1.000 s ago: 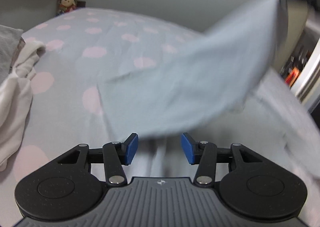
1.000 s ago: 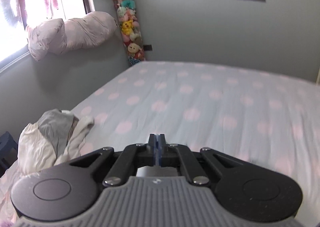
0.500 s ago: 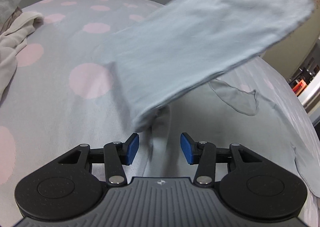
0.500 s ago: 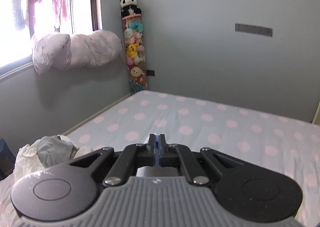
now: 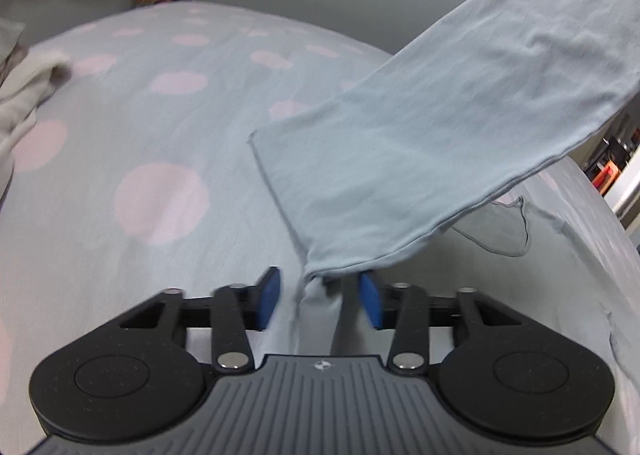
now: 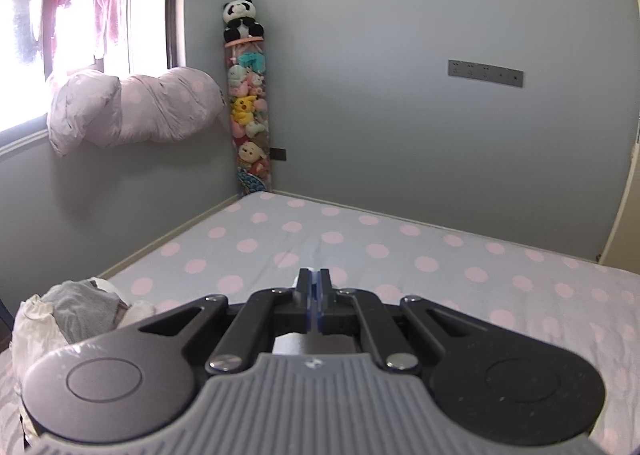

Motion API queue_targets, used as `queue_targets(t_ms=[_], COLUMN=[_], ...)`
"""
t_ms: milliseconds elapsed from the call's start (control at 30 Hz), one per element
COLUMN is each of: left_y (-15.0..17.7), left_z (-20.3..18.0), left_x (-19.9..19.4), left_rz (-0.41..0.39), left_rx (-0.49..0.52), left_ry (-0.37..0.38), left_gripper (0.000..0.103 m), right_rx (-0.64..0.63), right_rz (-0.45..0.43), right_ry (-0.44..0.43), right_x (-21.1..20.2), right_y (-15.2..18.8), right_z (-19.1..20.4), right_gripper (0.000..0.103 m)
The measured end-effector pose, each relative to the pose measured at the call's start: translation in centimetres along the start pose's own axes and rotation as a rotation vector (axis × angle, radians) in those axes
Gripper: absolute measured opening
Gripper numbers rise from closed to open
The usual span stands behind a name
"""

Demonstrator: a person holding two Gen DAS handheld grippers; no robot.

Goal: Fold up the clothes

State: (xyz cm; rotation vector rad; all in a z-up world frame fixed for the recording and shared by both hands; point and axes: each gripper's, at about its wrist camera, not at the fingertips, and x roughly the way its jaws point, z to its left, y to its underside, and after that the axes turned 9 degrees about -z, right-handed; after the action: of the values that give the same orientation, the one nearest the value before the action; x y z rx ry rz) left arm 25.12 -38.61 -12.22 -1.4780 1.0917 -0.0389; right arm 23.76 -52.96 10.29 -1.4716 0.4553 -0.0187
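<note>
As its jaws have just been closing, the left gripper (image 5: pixel 318 297) still gapes around the garment's (image 5: pixel 460 127) corner.

No words, numbers or brand names can be read anywhere — only a small round white emblem (image 5: pixel 320 365), without letters, on the grey ribbed housing at 6 o'clock in both views.

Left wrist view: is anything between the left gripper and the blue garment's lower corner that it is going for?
Nothing visible. The blue garment hangs down from the upper right, and its lower corner already sits between the left gripper's blue pads, which have just been closing but do not yet press on it. Only the spotted bed sheet lies beneath.
</note>
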Motion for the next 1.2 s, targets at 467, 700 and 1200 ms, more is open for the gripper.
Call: queue_targets(t_ms=[467, 700, 1200], left_y=[0.2, -0.1, -0.2], left_z=[1.1, 1.4, 1.0], left_x=[0.1, 0.2, 1.0], left_rz=[0.008, 0.027, 0.046], left_rx=[0.01, -0.014, 0.039], left_ry=[-0.047, -0.048, -0.066], left_gripper=[0.006, 0.006, 0.007], right_rx=[0.221, 0.364, 0.517], right_rz=[0.191, 0.329, 0.314], right_ry=[0.219, 0.333, 0.282], right_x=[1.3, 3.4, 4.0], right_y=[15.8, 25.3, 32.4], right_z=[-13.8, -19.9, -23.7], right_gripper=[0.003, 0.003, 0.009])
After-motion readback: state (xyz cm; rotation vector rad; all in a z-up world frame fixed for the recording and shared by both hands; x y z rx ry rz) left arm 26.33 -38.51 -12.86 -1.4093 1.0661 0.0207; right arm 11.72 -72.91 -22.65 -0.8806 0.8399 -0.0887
